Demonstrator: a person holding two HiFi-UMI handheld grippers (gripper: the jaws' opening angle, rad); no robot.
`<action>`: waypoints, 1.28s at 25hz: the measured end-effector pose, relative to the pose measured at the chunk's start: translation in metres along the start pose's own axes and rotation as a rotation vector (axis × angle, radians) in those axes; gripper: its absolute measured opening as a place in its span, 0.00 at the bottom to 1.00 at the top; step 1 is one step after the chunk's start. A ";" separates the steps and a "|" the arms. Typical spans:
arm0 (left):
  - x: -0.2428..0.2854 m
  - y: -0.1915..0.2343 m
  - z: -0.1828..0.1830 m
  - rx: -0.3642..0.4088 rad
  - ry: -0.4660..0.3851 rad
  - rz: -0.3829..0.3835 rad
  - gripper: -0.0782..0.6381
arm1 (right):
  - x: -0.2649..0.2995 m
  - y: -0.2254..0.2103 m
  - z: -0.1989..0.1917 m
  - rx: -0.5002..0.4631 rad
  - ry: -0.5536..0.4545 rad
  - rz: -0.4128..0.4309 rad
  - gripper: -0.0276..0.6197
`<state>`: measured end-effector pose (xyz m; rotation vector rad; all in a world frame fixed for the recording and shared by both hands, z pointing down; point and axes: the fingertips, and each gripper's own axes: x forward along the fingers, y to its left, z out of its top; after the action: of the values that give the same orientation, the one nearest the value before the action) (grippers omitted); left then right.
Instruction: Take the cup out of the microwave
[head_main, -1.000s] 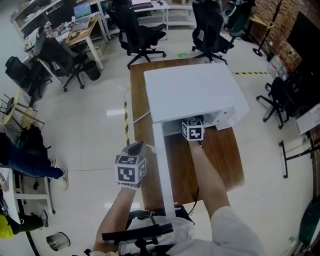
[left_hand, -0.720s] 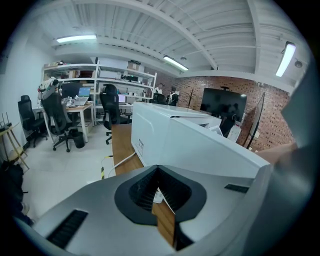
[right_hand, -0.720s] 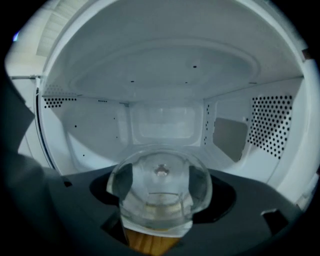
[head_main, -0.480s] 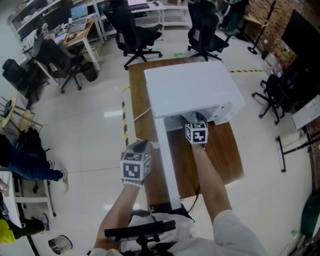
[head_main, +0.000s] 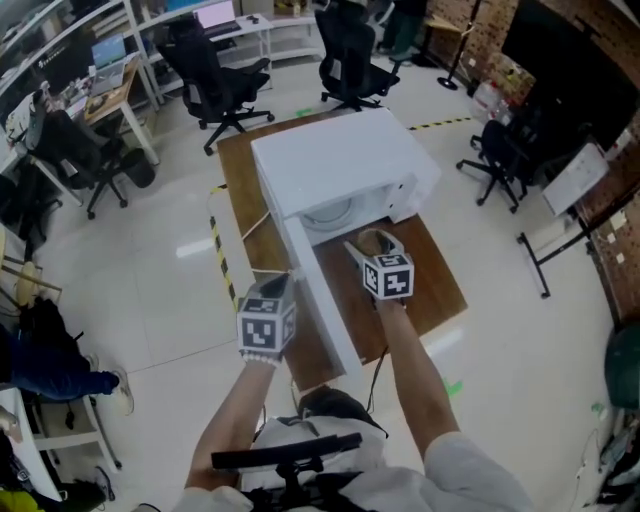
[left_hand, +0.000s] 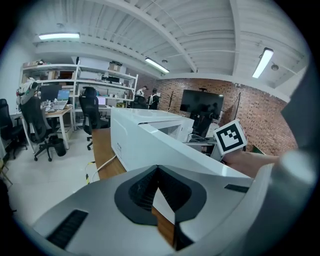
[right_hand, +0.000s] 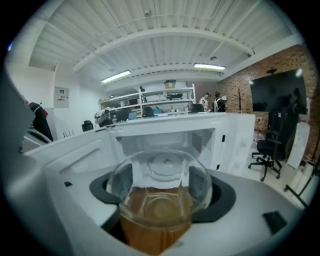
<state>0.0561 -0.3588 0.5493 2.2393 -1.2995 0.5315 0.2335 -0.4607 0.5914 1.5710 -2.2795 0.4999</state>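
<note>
A clear glass cup (right_hand: 159, 197) sits between the jaws of my right gripper (right_hand: 161, 175), which is shut on it. In the head view the cup (head_main: 375, 241) hangs just outside the open white microwave (head_main: 335, 160), above the wooden table (head_main: 432, 282), held by the right gripper (head_main: 372, 248). The microwave's empty cavity (right_hand: 167, 136) with its glass turntable lies straight ahead of the cup. My left gripper (head_main: 272, 284) is shut on nothing and stays at the outer side of the swung-open door (head_main: 322, 295). In the left gripper view its jaws (left_hand: 158, 172) meet in front of the door (left_hand: 200, 161).
The open door juts toward me between the two grippers. Black office chairs (head_main: 215, 75) and desks stand beyond the table. A yellow-black striped strip (head_main: 222, 262) runs on the floor to the left. A chair (head_main: 500, 150) stands at the right.
My right gripper has drawn back out of the microwave cavity and risen, carrying the cup. The left gripper shifted slightly beside the door. The head view has swung.
</note>
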 end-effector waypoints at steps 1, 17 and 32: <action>-0.004 -0.004 -0.001 0.004 -0.005 -0.012 0.10 | -0.013 -0.001 0.001 0.008 -0.010 -0.007 0.64; -0.048 -0.052 -0.018 0.032 -0.060 -0.133 0.10 | -0.200 -0.004 -0.030 0.205 -0.075 -0.173 0.64; -0.071 -0.050 -0.032 0.020 -0.063 -0.148 0.10 | -0.242 0.036 -0.040 0.280 -0.121 -0.175 0.64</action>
<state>0.0640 -0.2699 0.5245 2.3633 -1.1512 0.4253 0.2844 -0.2303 0.5132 1.9644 -2.2045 0.7194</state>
